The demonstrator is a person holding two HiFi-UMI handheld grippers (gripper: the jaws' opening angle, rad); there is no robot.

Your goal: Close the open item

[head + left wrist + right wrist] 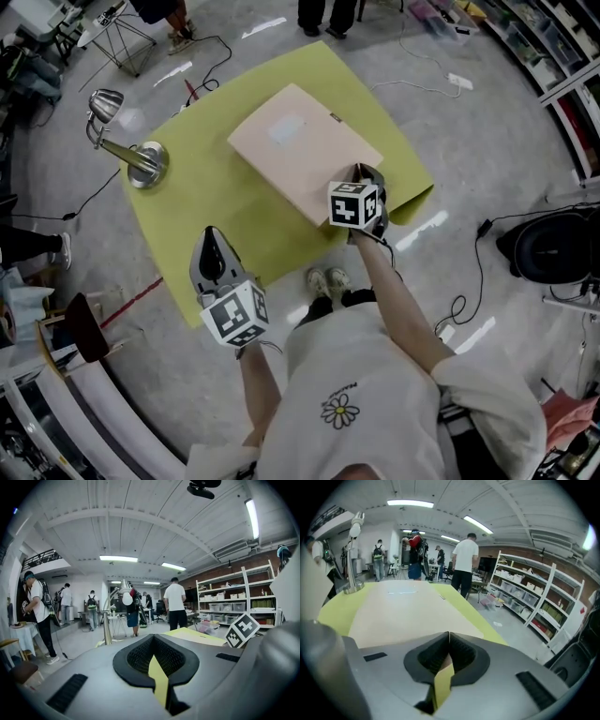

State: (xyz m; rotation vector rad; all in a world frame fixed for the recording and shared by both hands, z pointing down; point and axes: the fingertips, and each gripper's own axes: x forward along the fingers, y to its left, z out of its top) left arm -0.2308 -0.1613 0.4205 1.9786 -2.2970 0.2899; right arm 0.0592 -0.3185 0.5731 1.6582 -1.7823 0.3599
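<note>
Beige folder (pixel 300 150) flat, closed; L hand-held gripper (pixel 212 232), R hand-held gripper (pixel 362 170) shut, empty.

The flat folder (pixel 305 150) lies in the middle of the table (pixel 216 178), turned at an angle to the person. The lamp (pixel 131 155) stands at the table's left corner, well apart from the folder. The right gripper (pixel 361 173) is at the folder's near corner. The left gripper (pixel 213 236) is further left and nearer to the person, above the table's near edge. Shelves (pixel 553 56) stand far right, off the table.
</note>
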